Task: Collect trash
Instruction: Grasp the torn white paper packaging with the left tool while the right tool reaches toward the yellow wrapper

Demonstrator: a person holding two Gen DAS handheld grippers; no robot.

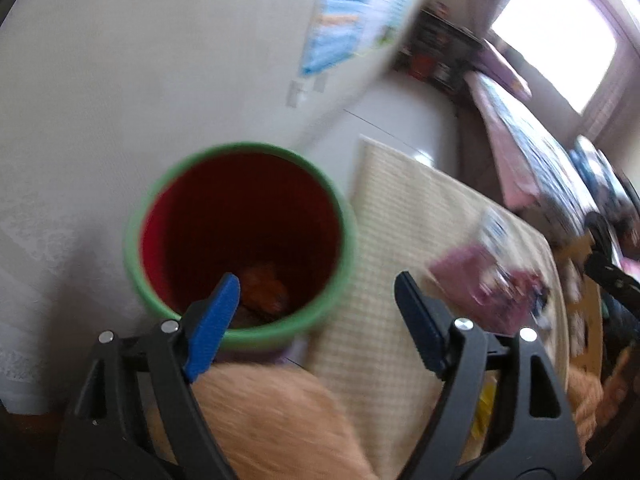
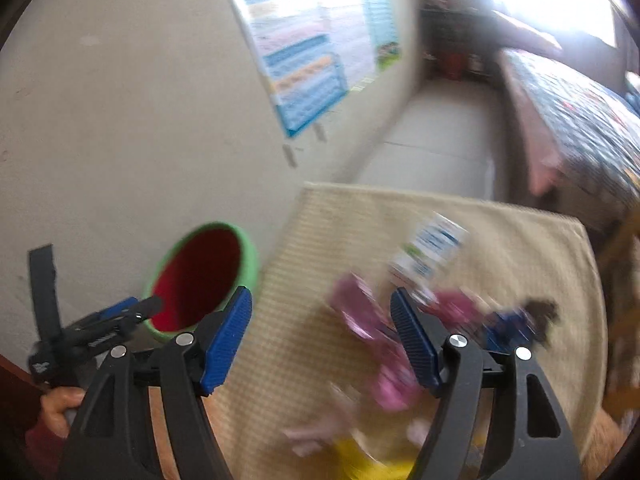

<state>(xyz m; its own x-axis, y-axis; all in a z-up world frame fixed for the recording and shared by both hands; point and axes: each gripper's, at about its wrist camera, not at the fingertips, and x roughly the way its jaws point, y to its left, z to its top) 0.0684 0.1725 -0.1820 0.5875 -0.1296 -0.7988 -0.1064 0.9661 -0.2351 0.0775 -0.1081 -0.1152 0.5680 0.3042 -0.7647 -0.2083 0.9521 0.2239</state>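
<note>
Both claws, left (image 1: 316, 292) and right (image 2: 320, 308), gape empty; bin (image 1: 240, 332) beside littered mat (image 2: 304, 344).

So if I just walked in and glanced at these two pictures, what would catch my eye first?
Probably the bin, red inside with a bright green rim, standing against the pale wall beside a cream checked mat. Next, the litter strewn over that mat: a pink wrapper, a white-and-blue carton and something yellow at the near edge. Framing each view are two black clamp-like grippers with blue pads, left gripper and right gripper, both open and empty.
</note>
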